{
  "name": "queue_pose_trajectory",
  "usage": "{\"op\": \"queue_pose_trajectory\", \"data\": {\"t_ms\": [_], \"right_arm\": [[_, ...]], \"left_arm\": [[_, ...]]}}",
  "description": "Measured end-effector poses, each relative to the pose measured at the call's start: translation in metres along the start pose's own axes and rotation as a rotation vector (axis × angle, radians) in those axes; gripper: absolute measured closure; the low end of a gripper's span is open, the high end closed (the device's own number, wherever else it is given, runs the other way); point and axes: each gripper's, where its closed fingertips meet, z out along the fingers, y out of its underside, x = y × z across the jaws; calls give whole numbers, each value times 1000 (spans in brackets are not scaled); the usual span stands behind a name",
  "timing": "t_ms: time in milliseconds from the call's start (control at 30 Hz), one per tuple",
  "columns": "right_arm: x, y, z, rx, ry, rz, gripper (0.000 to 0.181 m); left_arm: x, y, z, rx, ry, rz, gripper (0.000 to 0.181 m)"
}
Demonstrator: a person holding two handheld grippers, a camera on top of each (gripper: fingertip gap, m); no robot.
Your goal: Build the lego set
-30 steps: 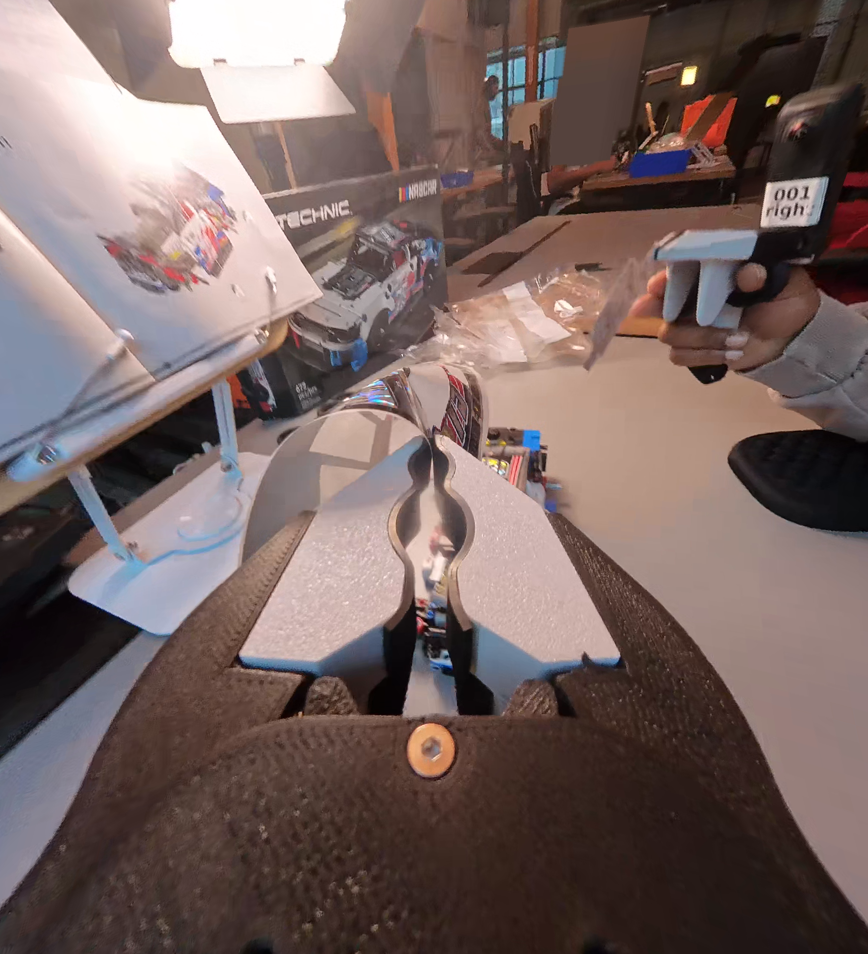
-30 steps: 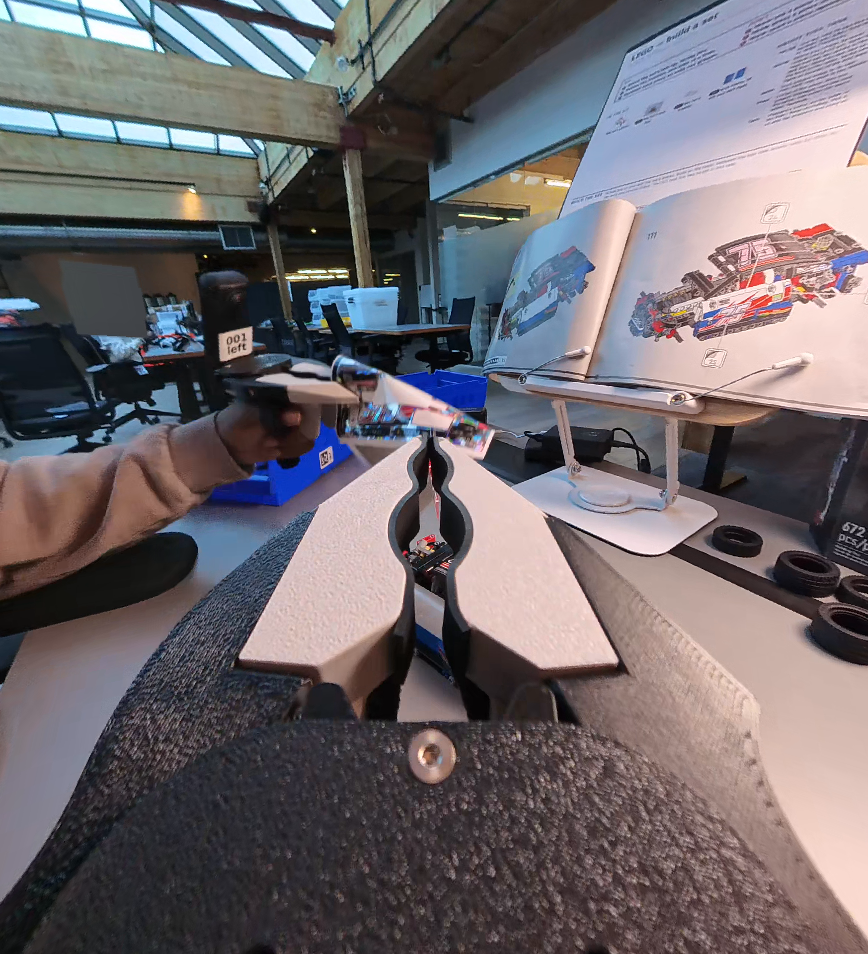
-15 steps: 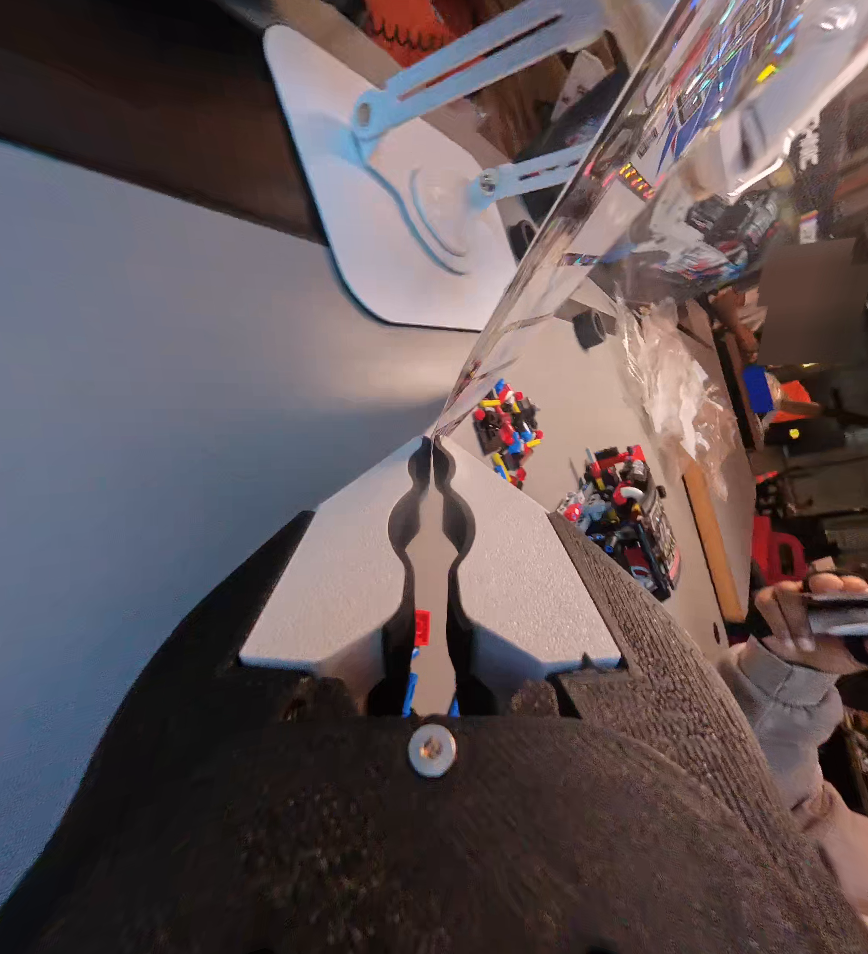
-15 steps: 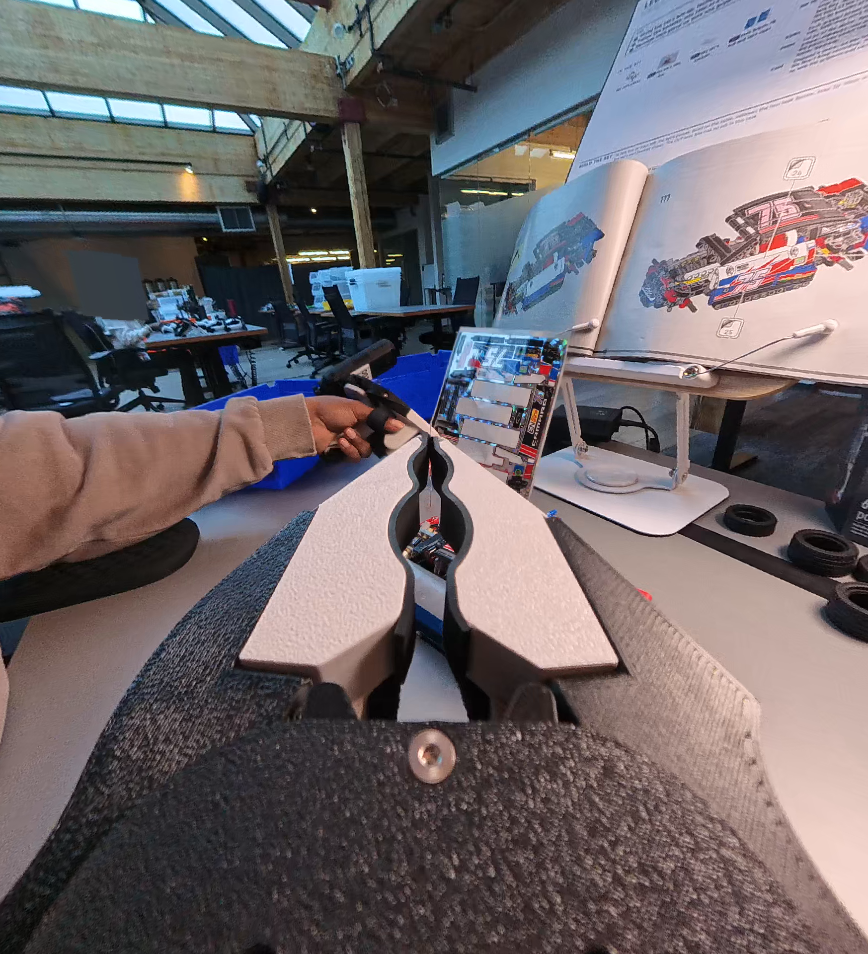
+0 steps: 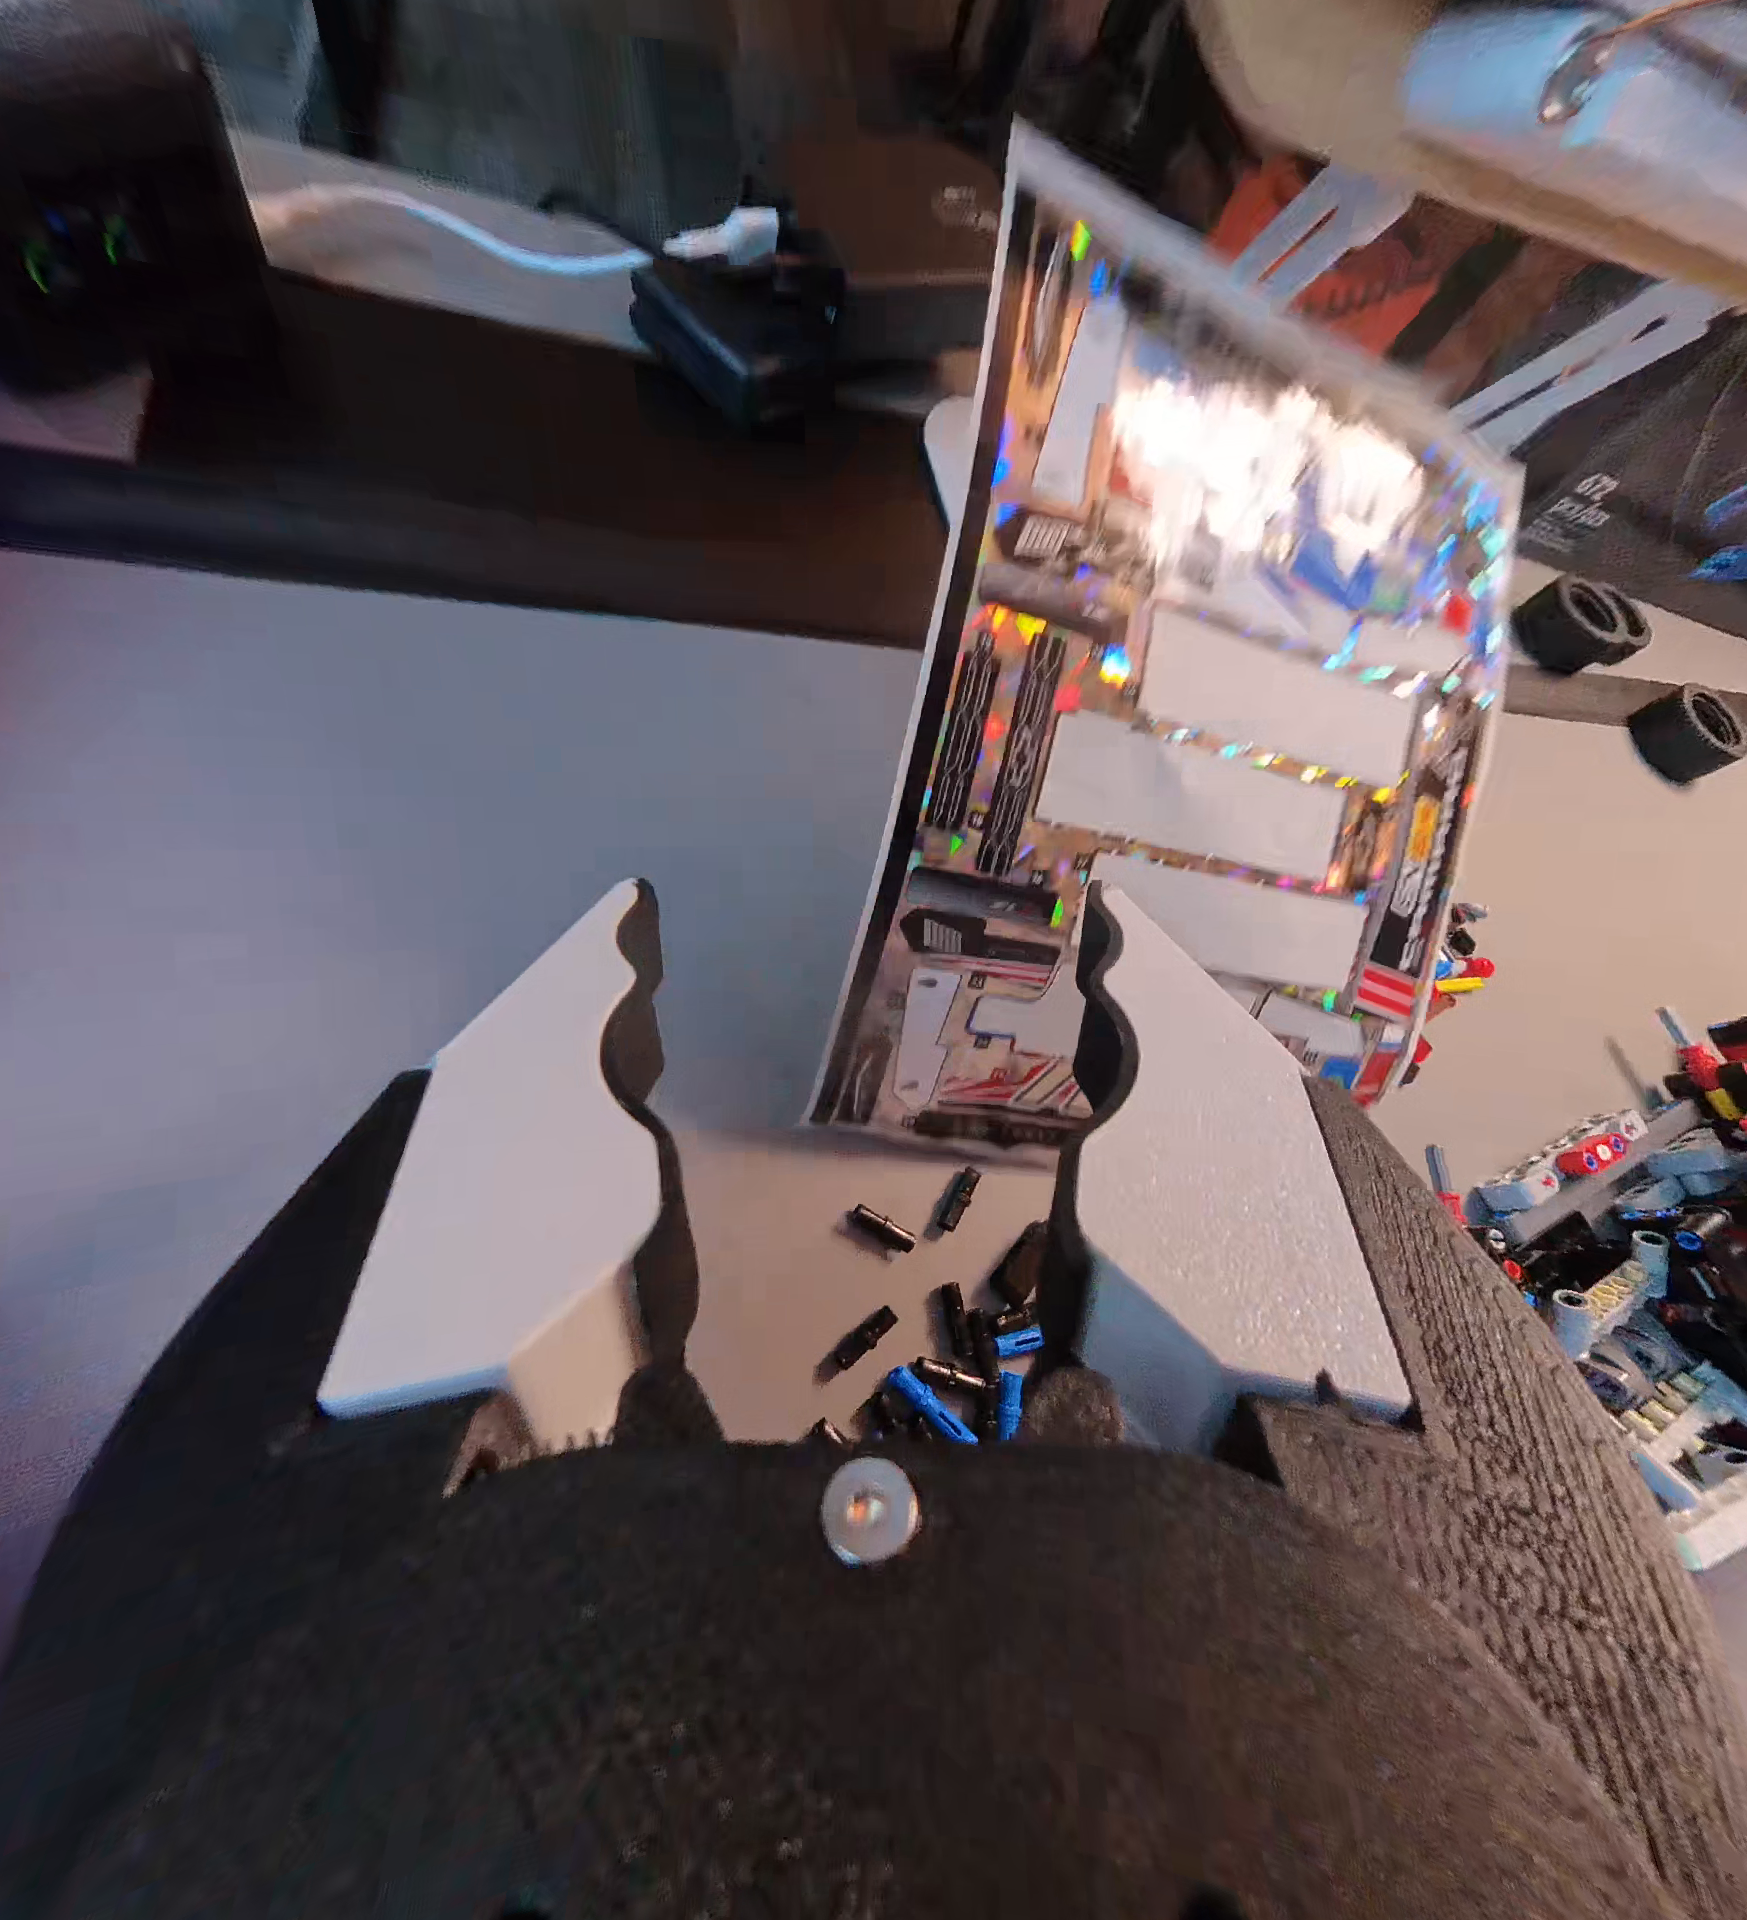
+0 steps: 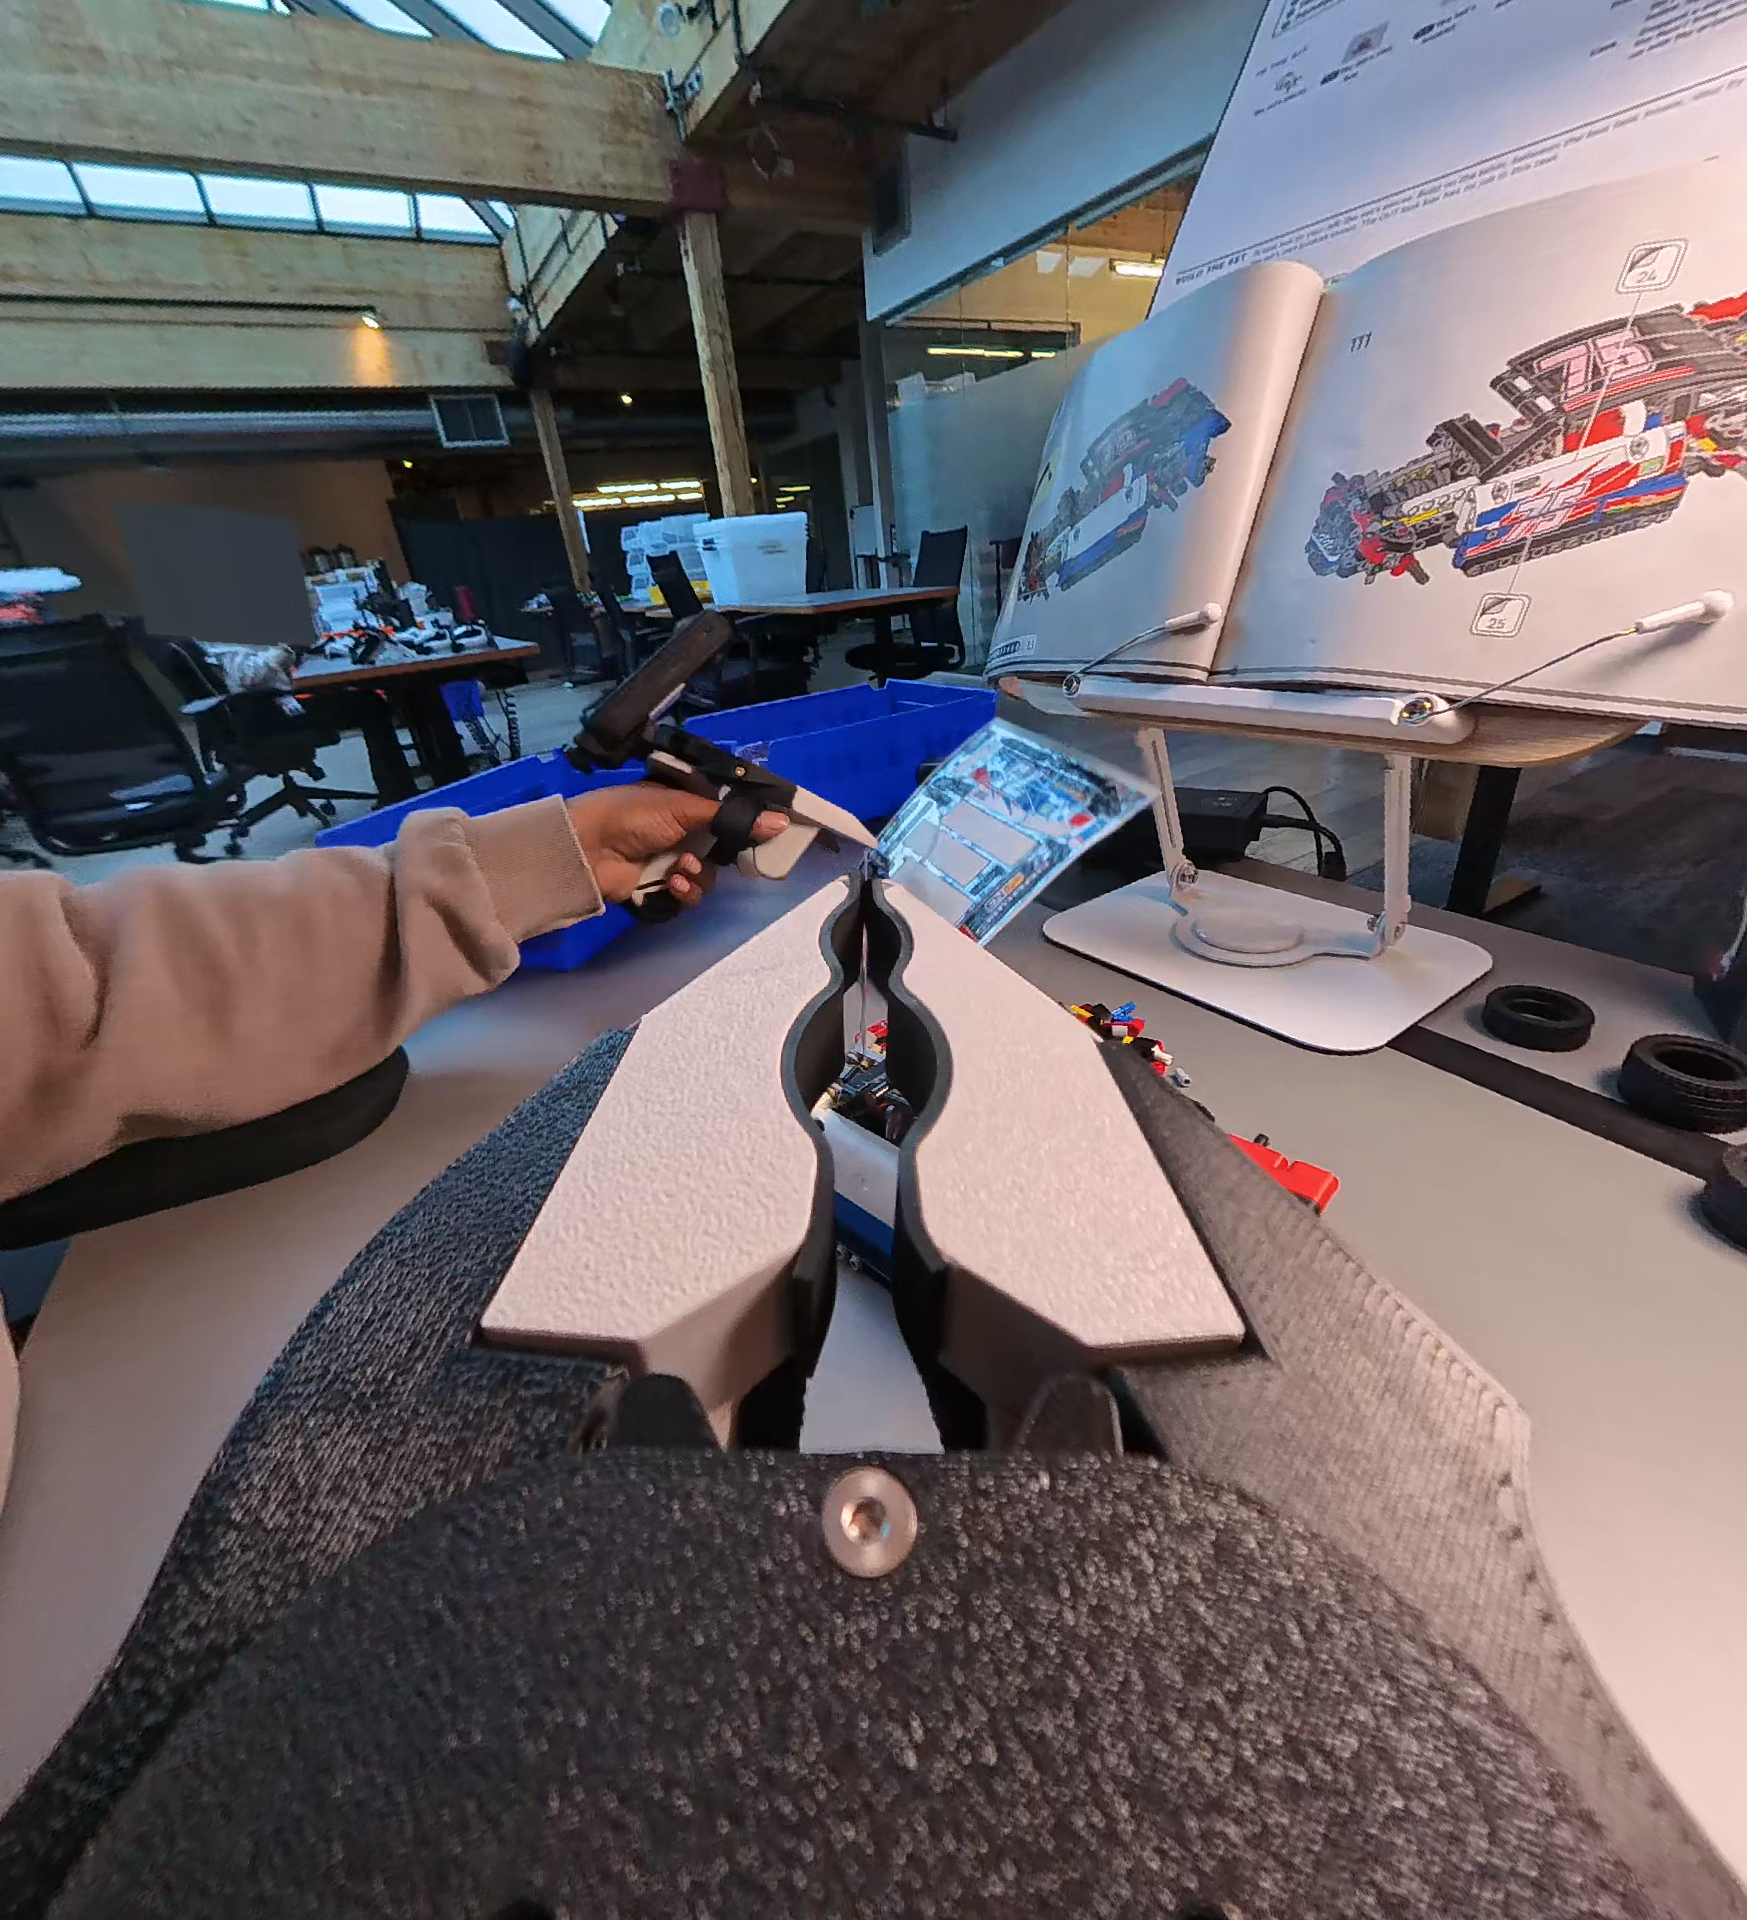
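The right gripper [image 6: 864, 883] is closed, its fingertips pinching one corner of the sticker sheet [image 6: 1004, 826], which hangs in the air in front of the book stand [image 6: 1264, 940]. The sheet is shiny and holographic, with several stickers already peeled away, leaving pale blanks.

The left gripper [image 5: 864, 904] is wide open and holds nothing. The sheet [image 5: 1191, 727] stands just beyond its tips, curving upward, with the lower edge near the right finger [image 5: 1222, 1195]; whether they touch cannot be told. From the right wrist view, a hand [image 6: 661, 836] holds this gripper left of the stand, close to the sheet.

On the grey table [image 5: 329, 779], between the open fingers, lies a scatter of small black and blue pins [image 5: 942, 1351]. The half-built car [image 5: 1700, 1226] sits to the right of the pins, with loose parts around it. Black tyres [image 6: 1690, 1081] lie to the right of the stand's base. An open manual [image 6: 1471, 457] rests on the stand.
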Motion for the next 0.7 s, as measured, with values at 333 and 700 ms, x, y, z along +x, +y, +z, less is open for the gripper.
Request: {"op": "queue_pose_trajectory", "data": {"t_ms": [333,700], "right_arm": [[5,5,2,-17,28,13,181],[17,8,-4,-13,73,42,181]], "left_arm": [[168,75,-58,-122,572,616,112],[183,143,-31,-331,584,1061,93]]}}
